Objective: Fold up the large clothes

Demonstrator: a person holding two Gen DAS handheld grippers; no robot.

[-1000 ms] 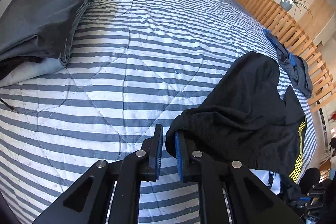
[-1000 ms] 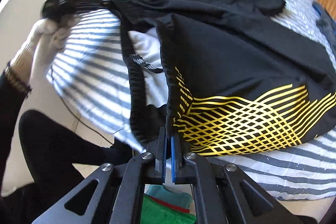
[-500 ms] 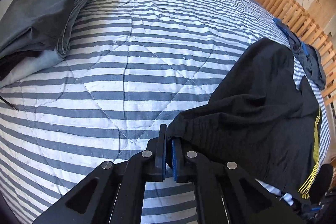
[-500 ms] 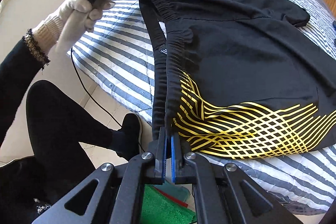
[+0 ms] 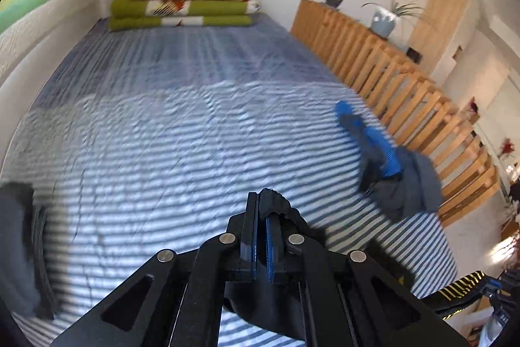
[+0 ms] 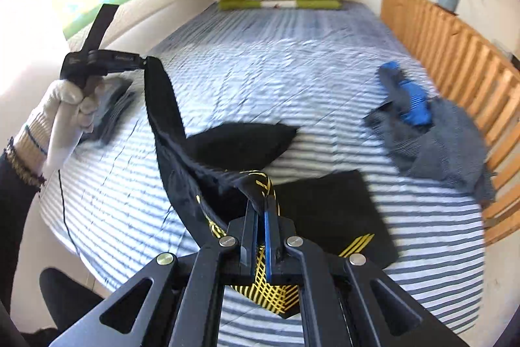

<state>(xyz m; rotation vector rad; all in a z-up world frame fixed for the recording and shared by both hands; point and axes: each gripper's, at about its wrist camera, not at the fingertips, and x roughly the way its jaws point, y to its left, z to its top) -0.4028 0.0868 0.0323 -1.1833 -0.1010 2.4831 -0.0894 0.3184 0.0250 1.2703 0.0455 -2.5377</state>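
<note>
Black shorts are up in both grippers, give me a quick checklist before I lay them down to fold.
1. Left gripper shut on the black shorts: ok.
2. Right gripper shut on them: ok.
3. Shorts fully off the striped bed: not ok, both legs rest on it.
4. Grey and blue garment apart from the shorts: ok.
5. Waistband stretched flat: not ok, it sags.
</note>
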